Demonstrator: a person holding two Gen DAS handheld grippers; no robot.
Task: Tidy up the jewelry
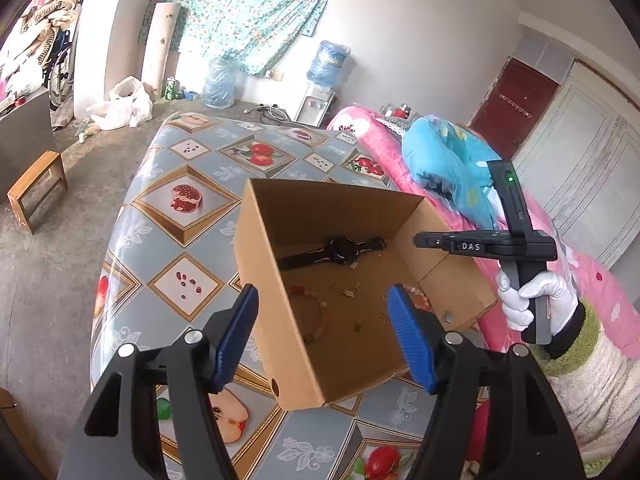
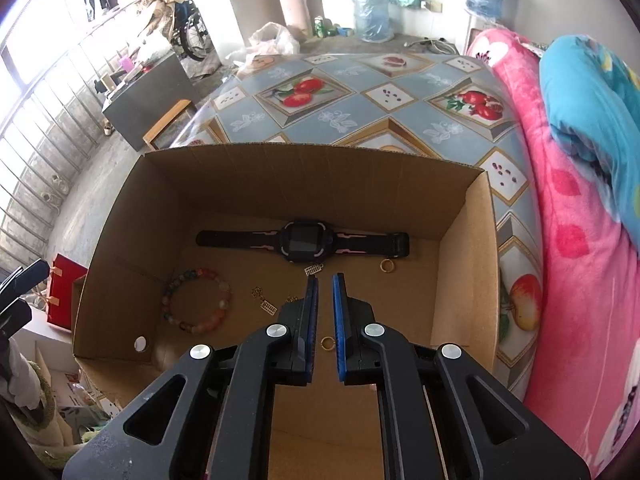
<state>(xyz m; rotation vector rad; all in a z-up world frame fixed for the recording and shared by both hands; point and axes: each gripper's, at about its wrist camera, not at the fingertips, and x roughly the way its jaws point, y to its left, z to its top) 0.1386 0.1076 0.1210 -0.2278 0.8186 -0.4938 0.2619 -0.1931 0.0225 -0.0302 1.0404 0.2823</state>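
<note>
An open cardboard box stands on the fruit-patterned table. Inside lie a black watch, a coloured bead bracelet, two gold rings and small gold charms. My left gripper is open and empty above the box's near corner. My right gripper hovers over the box floor, its jaws nearly closed with a narrow gap and nothing between them. The right gripper's body shows in the left wrist view, held by a white-gloved hand.
A pink blanket and blue pillow lie along the table's right side. A wooden stool stands on the floor at left. A red box sits left of the cardboard box. Water bottles and bags stand at the far wall.
</note>
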